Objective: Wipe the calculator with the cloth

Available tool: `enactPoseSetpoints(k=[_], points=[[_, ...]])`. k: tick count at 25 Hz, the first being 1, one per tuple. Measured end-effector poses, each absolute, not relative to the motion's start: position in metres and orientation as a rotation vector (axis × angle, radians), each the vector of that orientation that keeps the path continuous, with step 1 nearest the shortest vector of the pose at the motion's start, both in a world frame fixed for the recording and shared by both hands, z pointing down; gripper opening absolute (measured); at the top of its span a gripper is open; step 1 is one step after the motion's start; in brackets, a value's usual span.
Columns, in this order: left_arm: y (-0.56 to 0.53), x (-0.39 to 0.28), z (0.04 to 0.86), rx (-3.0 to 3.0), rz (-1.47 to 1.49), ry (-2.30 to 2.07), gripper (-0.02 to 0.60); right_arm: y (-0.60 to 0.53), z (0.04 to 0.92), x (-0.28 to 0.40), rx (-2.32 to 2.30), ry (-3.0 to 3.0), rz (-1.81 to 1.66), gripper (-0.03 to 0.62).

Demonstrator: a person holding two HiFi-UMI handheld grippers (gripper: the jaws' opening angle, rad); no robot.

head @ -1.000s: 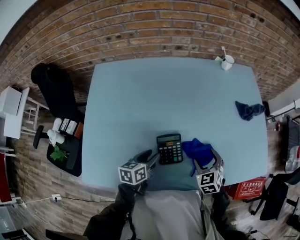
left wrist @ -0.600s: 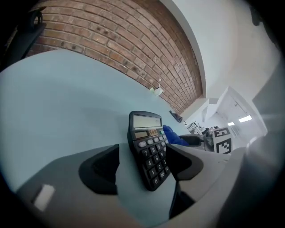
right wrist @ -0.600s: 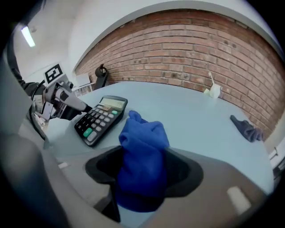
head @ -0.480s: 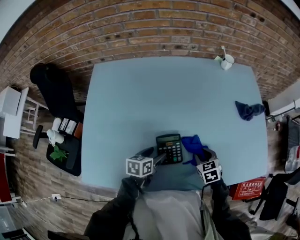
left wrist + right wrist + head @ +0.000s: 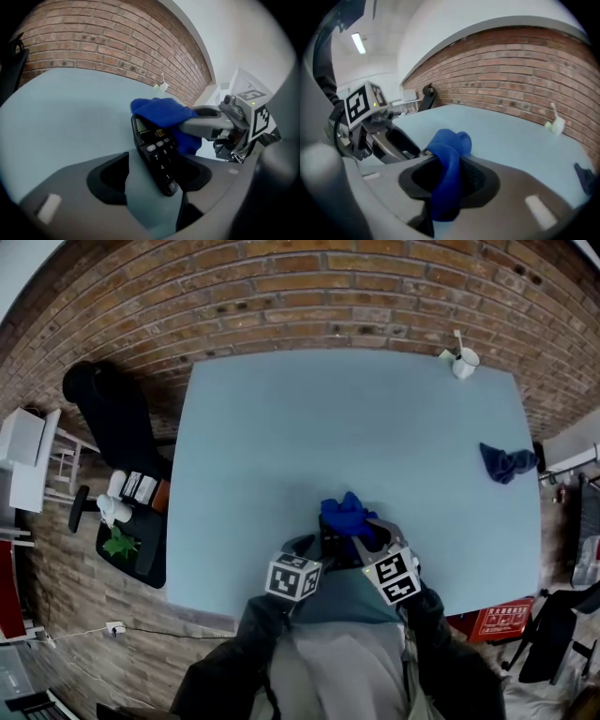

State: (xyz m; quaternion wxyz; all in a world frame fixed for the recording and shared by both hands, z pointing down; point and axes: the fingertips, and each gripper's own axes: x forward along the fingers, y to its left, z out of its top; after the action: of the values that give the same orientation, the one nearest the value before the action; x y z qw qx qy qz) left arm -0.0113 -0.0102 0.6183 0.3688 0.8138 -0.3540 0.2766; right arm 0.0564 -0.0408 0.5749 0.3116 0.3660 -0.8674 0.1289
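Left arm: a dark sleeve (image 5: 246, 643) comes up from the bottom edge of the head view and angles inward to the table's near edge. The left gripper (image 5: 155, 158) slopes forward and down, with its marker cube (image 5: 292, 577) turned upward.
Left jaws: spread, though they have just closed a little. The calculator (image 5: 157, 154) lies between them, its near end close by the right-hand jaw. A strip of table shows between it and the other jaw, so it is not clamped.
Right arm: the other sleeve (image 5: 427, 615) angles inward from the right. The right gripper (image 5: 450, 161) slopes down and leans toward the left one, so the two cubes sit close side by side.
Right jaws: they have just been closing, and they pinch a fold of the bright blue cloth (image 5: 450, 140), which bunches beyond their tips.
Calculator: black, on the light blue table (image 5: 281, 427) near its front edge, straight before the person. Its keys are in view.
Cloth: held by the right gripper, it lies over the calculator's far, display end.
Elsewhere: a white cup (image 5: 465, 363) stands at the far right corner. A dark blue rag (image 5: 506, 463) lies near the right edge, well apart from the grippers.
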Motion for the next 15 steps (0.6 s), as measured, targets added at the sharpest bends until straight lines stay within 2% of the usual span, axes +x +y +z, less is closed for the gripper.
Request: enactPoseSetpoints(k=[3,5,7,12,15], points=[[-0.008,-0.009,0.620,2.139,0.787,-0.887,0.280,-0.023,0.592,0.007,0.730,-2.247,0.221,0.114],[-0.008,-0.009,0.621,2.158,0.804,-0.878,0.279,-0.022,0.592,0.002,0.702,-2.263,0.246,0.112],[-0.009,-0.010,0.621,2.145,0.790,-0.900,0.278,-0.030,0.589,0.017,0.749,-2.269,0.280,0.112],[-0.011,-0.016,0.622,2.105,0.742,-0.936,0.255,-0.041,0.596,0.102,1.093,-2.111,0.317,0.112],[-0.012,-0.020,0.622,2.091,0.699,-0.933,0.233,-0.022,0.598,0.096,1.043,-2.069,0.247,0.112]])
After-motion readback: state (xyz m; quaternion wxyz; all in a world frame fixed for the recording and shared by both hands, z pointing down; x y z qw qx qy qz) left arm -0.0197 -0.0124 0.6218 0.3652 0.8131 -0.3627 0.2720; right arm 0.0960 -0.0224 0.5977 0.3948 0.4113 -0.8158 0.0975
